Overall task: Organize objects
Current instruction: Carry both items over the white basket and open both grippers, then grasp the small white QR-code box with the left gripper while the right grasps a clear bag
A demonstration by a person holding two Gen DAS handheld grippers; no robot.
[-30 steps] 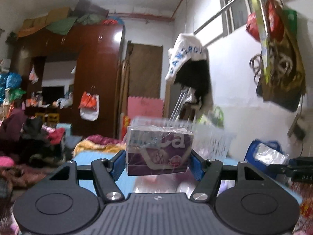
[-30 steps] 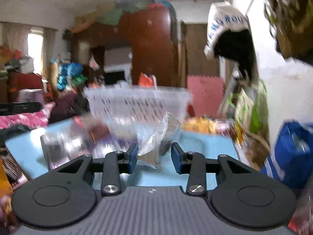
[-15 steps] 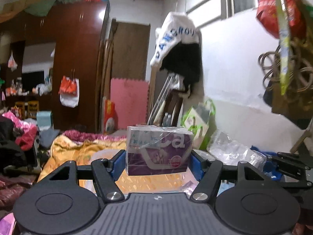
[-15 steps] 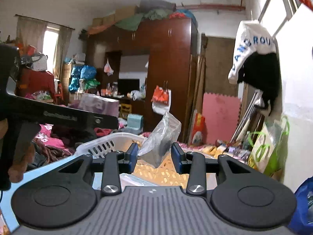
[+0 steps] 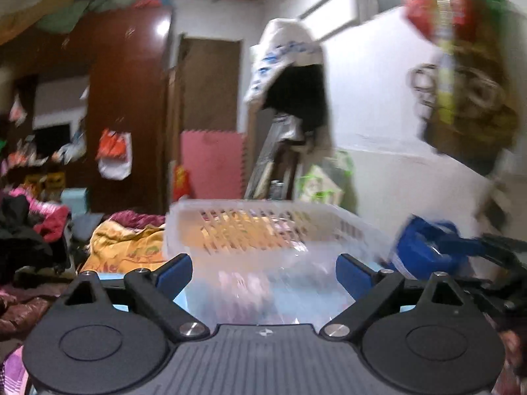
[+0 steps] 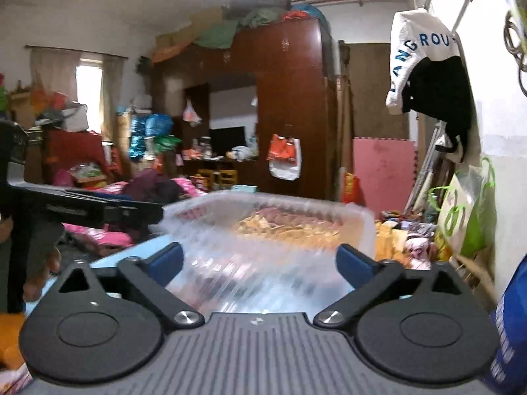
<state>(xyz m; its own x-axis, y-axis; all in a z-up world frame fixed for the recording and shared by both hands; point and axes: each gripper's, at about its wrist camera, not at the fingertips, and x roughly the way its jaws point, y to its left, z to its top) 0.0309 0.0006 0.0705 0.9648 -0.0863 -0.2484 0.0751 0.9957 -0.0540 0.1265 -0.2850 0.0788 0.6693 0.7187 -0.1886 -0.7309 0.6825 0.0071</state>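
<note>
A clear slotted plastic basket point(image 5: 263, 227) stands on a light blue table right in front of both grippers; it also shows in the right wrist view point(image 6: 270, 230), blurred. My left gripper point(image 5: 263, 271) is open and empty, its blue pads wide apart at the basket's near wall. My right gripper point(image 6: 260, 263) is open and empty too, just before the basket. A blurred pinkish shape shows through the basket wall in the left wrist view; I cannot tell what it is. The left gripper's body point(image 6: 82, 210) shows at the left of the right wrist view.
A blue bag point(image 5: 428, 247) lies right of the basket. The light blue table point(image 6: 125, 256) edge runs to the left. Behind are a yellow blanket point(image 5: 125, 247), a dark wardrobe point(image 6: 290, 115) and clothes hanging on the white wall point(image 6: 428, 75).
Both grippers have opened. The purple-and-white box has left my left gripper and the clear plastic packet has left my right one. Both grippers now sit lower, close to the basket.
</note>
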